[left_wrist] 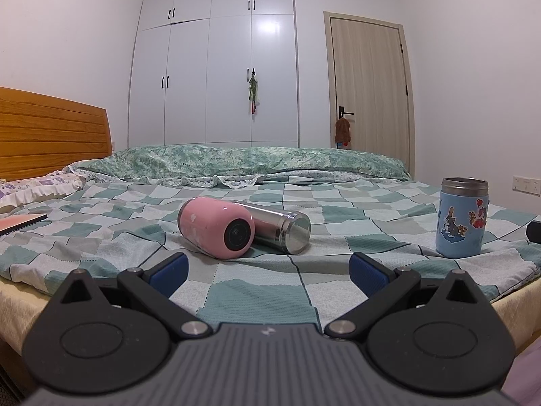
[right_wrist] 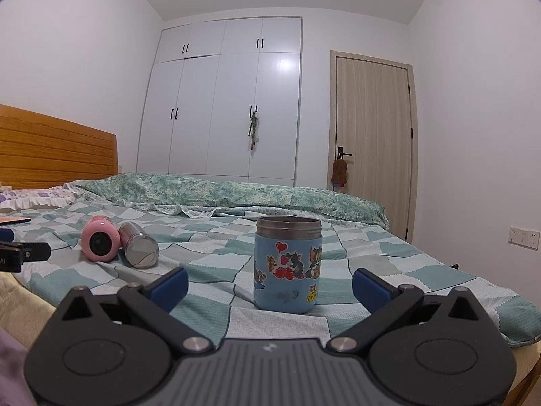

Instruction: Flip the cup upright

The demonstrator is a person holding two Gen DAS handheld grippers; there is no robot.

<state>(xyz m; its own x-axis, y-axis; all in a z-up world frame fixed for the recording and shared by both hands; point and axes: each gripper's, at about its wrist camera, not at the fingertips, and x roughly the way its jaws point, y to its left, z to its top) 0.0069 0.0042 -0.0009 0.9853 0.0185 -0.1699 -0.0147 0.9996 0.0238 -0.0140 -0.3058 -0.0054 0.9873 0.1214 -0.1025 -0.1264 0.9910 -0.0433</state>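
Lying on its side just ahead of the wide-open left tool (left_wrist: 267, 269), pink cup (left_wrist: 216, 228), bottom end facing it; far left of the wide-open right tool (right_wrist: 268, 286).

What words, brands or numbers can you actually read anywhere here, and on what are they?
"AI": white letters on the left gripper's black body at the left edge of the right wrist view; cut off, perhaps part of a longer word.
Small white logo mark on each gripper's grey body: a symbol, no letters.
Blue cup: cartoon cat-and-mouse stickers; any lettering is too small to read.
Pink cup and steel cup: no readable text.
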